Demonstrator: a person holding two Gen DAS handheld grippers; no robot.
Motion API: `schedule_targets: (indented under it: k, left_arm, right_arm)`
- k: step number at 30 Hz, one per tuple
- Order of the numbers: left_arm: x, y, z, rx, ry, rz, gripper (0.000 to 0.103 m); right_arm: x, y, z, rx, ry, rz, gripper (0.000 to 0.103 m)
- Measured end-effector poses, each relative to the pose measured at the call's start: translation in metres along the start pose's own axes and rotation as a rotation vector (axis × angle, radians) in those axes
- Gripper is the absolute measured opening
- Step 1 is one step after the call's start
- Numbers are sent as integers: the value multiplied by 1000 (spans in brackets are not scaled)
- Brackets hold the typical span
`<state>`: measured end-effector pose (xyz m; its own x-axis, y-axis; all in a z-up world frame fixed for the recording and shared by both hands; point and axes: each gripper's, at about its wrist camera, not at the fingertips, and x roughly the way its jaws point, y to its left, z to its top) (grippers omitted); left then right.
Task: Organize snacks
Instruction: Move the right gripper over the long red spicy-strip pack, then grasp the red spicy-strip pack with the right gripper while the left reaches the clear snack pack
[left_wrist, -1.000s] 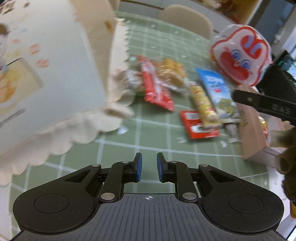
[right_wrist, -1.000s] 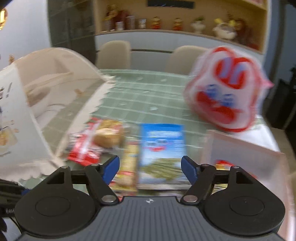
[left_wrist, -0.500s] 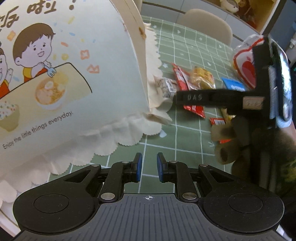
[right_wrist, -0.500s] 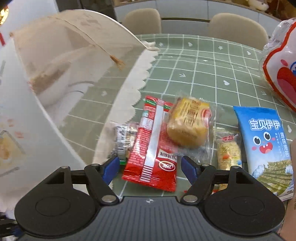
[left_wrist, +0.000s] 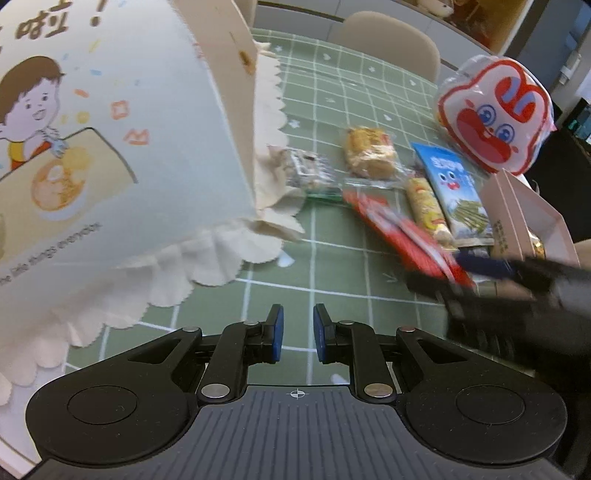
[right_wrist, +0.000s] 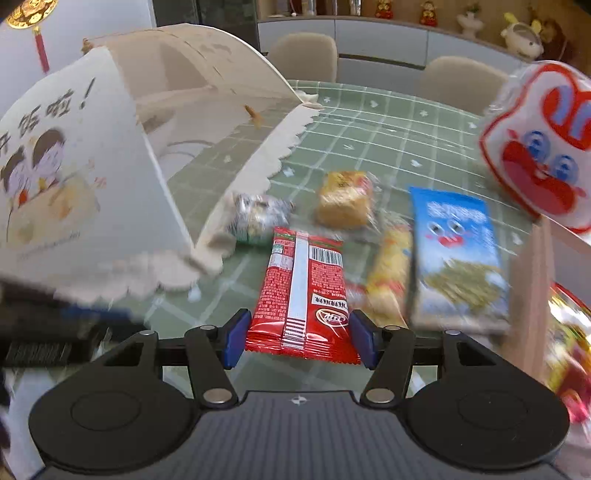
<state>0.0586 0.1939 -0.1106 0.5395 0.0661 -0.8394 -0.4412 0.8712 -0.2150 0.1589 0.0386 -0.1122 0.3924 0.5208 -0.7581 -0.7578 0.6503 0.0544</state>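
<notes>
My right gripper (right_wrist: 300, 341) is shut on a red snack packet (right_wrist: 301, 291) and holds it above the green table; the packet also shows in the left wrist view (left_wrist: 402, 232), blurred, with the right gripper (left_wrist: 480, 273) on it. My left gripper (left_wrist: 295, 332) is nearly closed and empty, low over the table. On the table lie a yellow cake packet (right_wrist: 345, 199), a silver wrapped snack (right_wrist: 255, 216), a yellow bar (right_wrist: 391, 269) and a blue seaweed packet (right_wrist: 456, 254).
A large white food-cover tent with a cartoon print (left_wrist: 110, 129) stands at the left, its scalloped hem (left_wrist: 207, 258) on the green checked tablecloth (left_wrist: 332, 277). A red-and-white rabbit bag (left_wrist: 495, 114) and a pink box (left_wrist: 524, 218) are at the right. Chairs stand behind.
My right gripper closed on the red packet and lifted it away from the pile, toward the right. The left gripper stayed low and nearly closed.
</notes>
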Motion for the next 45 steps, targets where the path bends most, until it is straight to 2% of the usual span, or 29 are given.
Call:
schedule_targets:
  k: [6, 11, 15, 21, 23, 26, 27, 31, 33, 40, 45]
  left_arm:
    - [10, -15, -10, -14, 20, -37, 20]
    - [24, -27, -21, -32, 73, -106, 20]
    - [32, -39, -23, -20, 92, -131, 20]
    - [40, -65, -23, 54, 104, -181, 20]
    - [46, -77, -24, 110, 119, -167, 20]
    - [48, -88, -26, 165, 97, -147, 23]
    - [49, -90, -26, 180, 90, -137, 27]
    - [49, -94, -24, 216, 73, -109, 30]
    - [49, -93, -22, 216, 73, -102, 29]
    - [45, -97, -19, 162, 73, -170, 28]
    - [55, -112, -16, 184, 61, -112, 30]
  right_arm:
    - [-28, -2, -48, -25, 6, -69, 59]
    - [-21, 3, -72, -8, 83, -50, 61]
    - [-26, 9, -83, -35, 73, -6, 68]
    - [-27, 11, -88, -37, 72, 15, 70]
    - [-30, 9, -91, -31, 66, 16, 70]
    - [-35, 7, -95, -29, 64, 6, 70]
    - [-36, 5, -96, -25, 64, -4, 70]
    - [-49, -12, -102, 19, 51, -54, 70]
    - [-55, -22, -104, 47, 39, -80, 70]
    - [-63, -53, -113, 171, 12, -174, 70]
    - [-69, -62, -122, 229, 4, -198, 70]
